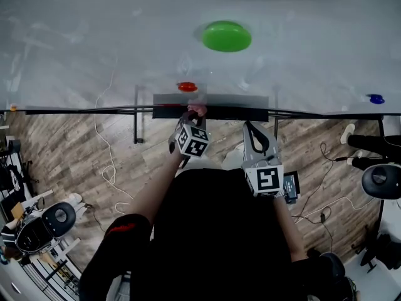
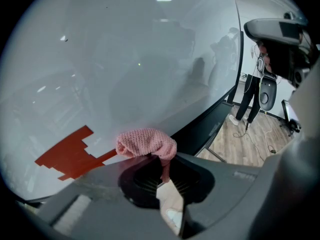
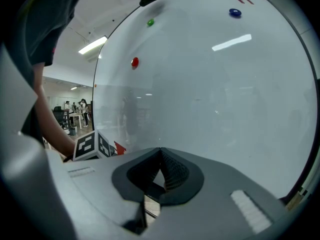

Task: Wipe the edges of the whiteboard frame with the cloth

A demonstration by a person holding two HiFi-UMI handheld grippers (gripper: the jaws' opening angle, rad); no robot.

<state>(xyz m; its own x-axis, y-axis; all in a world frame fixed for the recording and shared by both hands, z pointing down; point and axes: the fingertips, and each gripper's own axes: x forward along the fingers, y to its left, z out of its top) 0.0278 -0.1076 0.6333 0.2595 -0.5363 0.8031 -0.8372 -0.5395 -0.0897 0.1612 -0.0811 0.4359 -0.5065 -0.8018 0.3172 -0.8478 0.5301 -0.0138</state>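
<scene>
Left gripper pinches cloth just ahead, ready to wipe whiteboard frame; right gripper closed empty, idle alongside.

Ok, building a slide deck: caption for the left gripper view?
Left gripper pinching a pink cloth at the bottom of the whiteboard frame.

The cloth is pink, with a bumpy knitted pattern. The whiteboard is pale grey-white and its frame is black. On the board are a green magnet, a red magnet and a blue magnet. A blocky red shape shows there too. The left tool and the right tool are grey with black insides. The cubes have black-and-white squares. The floor is brown wood with stripes.
</scene>
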